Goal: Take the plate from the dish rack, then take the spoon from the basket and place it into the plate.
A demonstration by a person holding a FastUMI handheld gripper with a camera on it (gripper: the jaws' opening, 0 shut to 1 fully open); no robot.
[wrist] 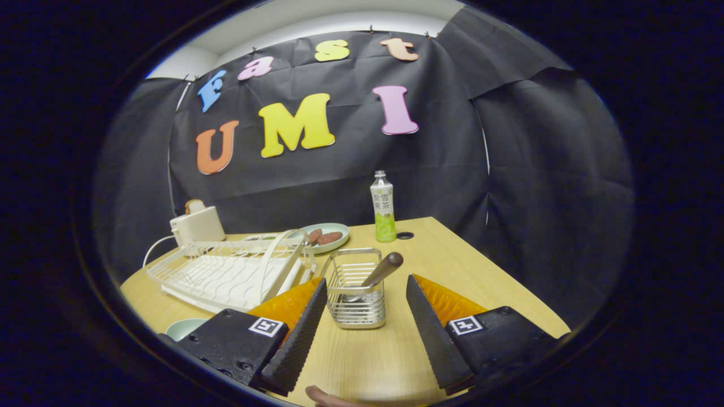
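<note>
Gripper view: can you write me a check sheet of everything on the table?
Surface: wooden table, with a round hole near the bottle.
Job's things: spoon standing in wire basket; white dish rack beside it; pale plate near the rack's front.
Clutter: green bottle, plate of food, toaster.
Grippers: tool open, basket just ahead between its fingers.
Cables: white cord from toaster.
Surroundings: black cloth wall.
</note>
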